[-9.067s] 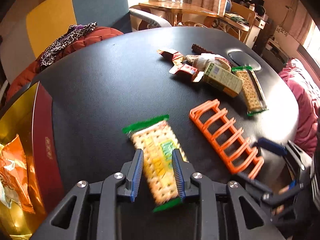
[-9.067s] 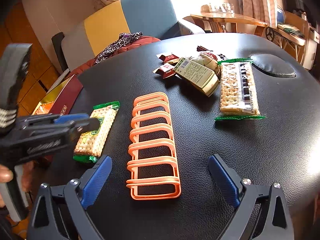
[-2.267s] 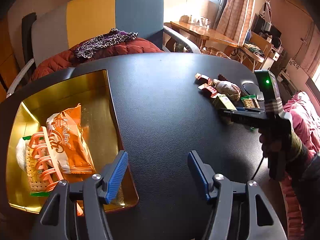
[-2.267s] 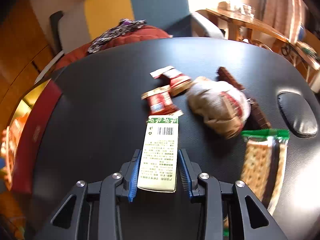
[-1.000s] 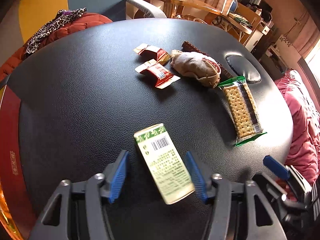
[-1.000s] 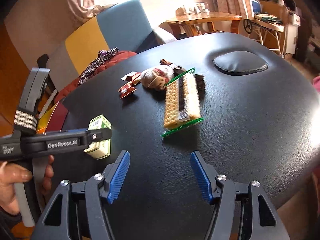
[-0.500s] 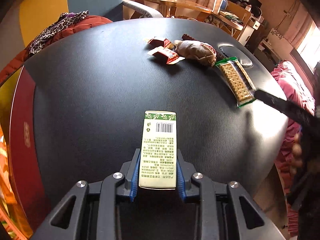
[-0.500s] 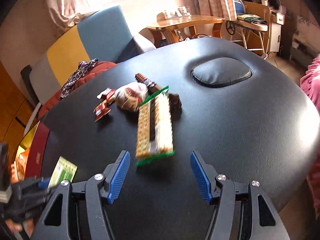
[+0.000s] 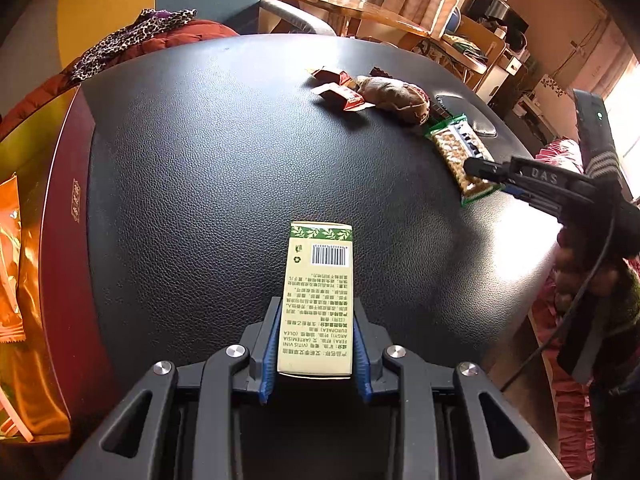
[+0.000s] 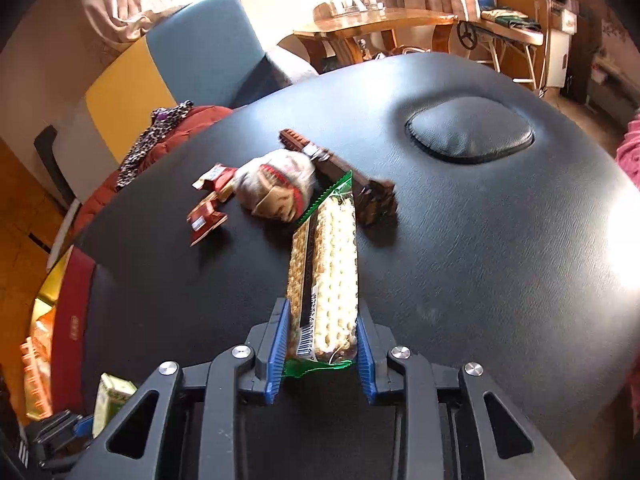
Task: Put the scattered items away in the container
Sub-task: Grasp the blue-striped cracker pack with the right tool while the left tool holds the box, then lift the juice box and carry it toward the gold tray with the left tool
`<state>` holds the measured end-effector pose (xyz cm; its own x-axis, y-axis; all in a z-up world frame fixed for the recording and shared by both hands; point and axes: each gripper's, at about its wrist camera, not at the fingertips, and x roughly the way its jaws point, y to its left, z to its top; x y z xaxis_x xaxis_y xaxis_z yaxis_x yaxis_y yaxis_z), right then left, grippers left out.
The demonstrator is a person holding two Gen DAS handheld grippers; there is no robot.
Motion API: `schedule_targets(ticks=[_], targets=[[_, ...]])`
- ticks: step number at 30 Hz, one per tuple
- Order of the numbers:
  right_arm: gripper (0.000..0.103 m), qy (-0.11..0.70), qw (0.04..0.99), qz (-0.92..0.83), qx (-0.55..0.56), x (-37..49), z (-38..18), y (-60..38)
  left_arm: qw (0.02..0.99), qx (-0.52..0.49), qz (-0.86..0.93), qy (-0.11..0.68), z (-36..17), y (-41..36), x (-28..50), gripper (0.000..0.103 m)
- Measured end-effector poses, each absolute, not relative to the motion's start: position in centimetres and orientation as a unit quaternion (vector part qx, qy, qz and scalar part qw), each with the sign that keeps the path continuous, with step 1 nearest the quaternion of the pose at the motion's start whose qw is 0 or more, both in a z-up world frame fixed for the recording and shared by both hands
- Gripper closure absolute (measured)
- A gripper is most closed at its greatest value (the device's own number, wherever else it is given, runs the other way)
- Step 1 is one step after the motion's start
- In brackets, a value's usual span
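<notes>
Black leather-like padding covers the round worktop (image 9: 208, 168), which bears the scattered snacks. The left tongs (image 9: 315, 346) are clamped on a pale green rectangular carton with a barcode (image 9: 318, 300), their blue pads pressing its two long sides at the near end; the carton points away over the worktop's near middle. The right tongs (image 10: 322, 338) grip a clear green-edged packet of crackers (image 10: 326, 276) by its near end, the packet's far end reaching toward the cluster beyond. There, a crumpled beige and red pouch (image 10: 278, 192) lies just left of the packet's far tip, two small red wrapped sweets (image 10: 208, 208) lie to its left, and a long brown chocolate bar (image 10: 344, 176) runs behind and to the right, touching the pouch. At the left edge sits the gold-lined container with a dark red rim (image 9: 60, 208), holding an orange foil snack bag (image 9: 10, 264). In the left wrist view the right tongs show far right over the cracker packet.
</notes>
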<state>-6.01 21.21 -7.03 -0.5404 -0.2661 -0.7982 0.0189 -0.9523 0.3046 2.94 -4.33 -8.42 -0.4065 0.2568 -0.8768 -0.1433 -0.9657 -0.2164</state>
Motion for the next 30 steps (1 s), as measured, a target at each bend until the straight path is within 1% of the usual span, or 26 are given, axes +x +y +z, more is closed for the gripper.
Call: schedule_targets(ticks=[3,5,7,9,10,12,13,14,15,18,23,30], targets=[[0.073,-0.146,0.109,-0.859,0.479,-4.1,-7.4,20.9,0.126,-0.529,0.837,-0.061,-8.4,-4.6,3.3,0.070],[0.073,-0.144,0.120,-0.856,0.481,-2.9,-7.6,20.7,0.133,-0.529,0.835,-0.071,-8.3,-4.9,3.6,0.064],[0.070,-0.132,0.122,-0.858,0.480,-1.6,-7.5,20.4,0.137,-0.527,0.835,-0.077,-8.1,-5.2,3.9,0.055],[0.069,-0.115,0.120,-0.863,0.478,-0.8,-7.4,20.2,0.134,-0.523,0.838,-0.076,-7.9,-5.5,4.2,0.053],[0.067,-0.105,0.118,-0.864,0.477,-0.4,-7.3,20.1,0.133,-0.521,0.840,-0.076,-7.7,-5.6,4.3,0.053],[0.052,-0.085,0.115,-0.869,0.475,0.2,-7.3,20.0,0.131,-0.517,0.843,-0.078,-7.5,-5.9,4.5,0.052],[0.048,-0.078,0.112,-0.871,0.472,0.4,-7.2,20.0,0.129,-0.514,0.844,-0.077,-7.4,-6.0,4.5,0.052],[0.042,-0.072,0.110,-0.873,0.470,0.6,-7.2,20.0,0.127,-0.513,0.846,-0.076,-7.3,-6.1,4.5,0.052],[0.039,-0.070,0.109,-0.874,0.469,0.7,-7.2,20.1,0.126,-0.512,0.846,-0.076,-7.3,-6.1,4.5,0.052],[0.036,-0.055,0.102,-0.878,0.464,1.0,-7.3,20.2,0.125,-0.512,0.847,-0.075,-7.3,-6.1,4.3,0.051],[0.036,-0.023,0.088,-0.889,0.450,1.6,-6.7,20.0,0.122,-0.509,0.849,-0.064,-7.3,-5.8,4.1,0.051],[0.036,-0.036,0.101,-0.892,0.439,1.5,-5.5,19.8,0.118,-0.510,0.849,-0.068,-7.3,-6.5,4.0,0.051]])
